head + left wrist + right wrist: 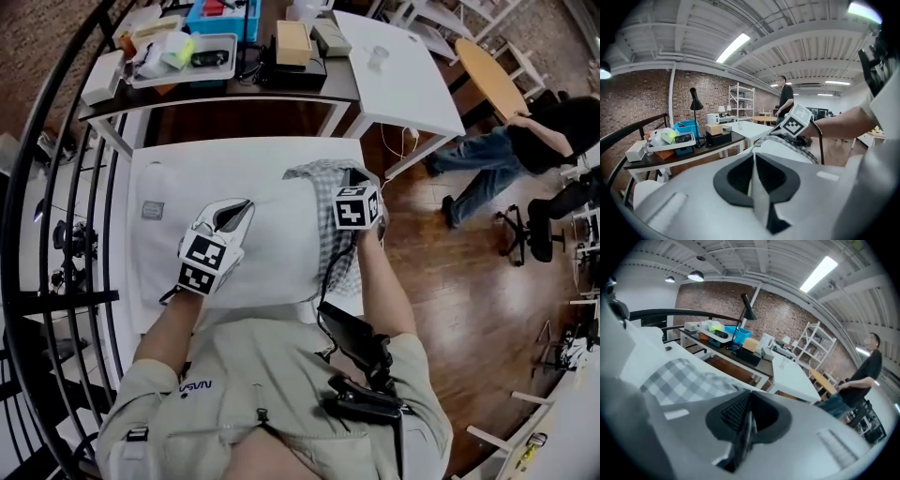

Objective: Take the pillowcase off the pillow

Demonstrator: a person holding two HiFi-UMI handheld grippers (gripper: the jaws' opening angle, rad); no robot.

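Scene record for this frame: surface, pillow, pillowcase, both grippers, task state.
surface: white table
pillow: white, lying on the table, mostly bare
pillowcase: checked, bunched over the pillow's end by the right gripper
left gripper: shut, over the bare part of the pillow; pinched cloth not clear
right gripper: shut, at the pillowcase; pinched cloth not clear
task state: pillowcase not yet off

A railing [56, 302] is closing off the table's [187, 159] left, a cluttered desk [187, 98] is crowding its far edge; bare tabletop is lying free left of the pillow [281, 244].
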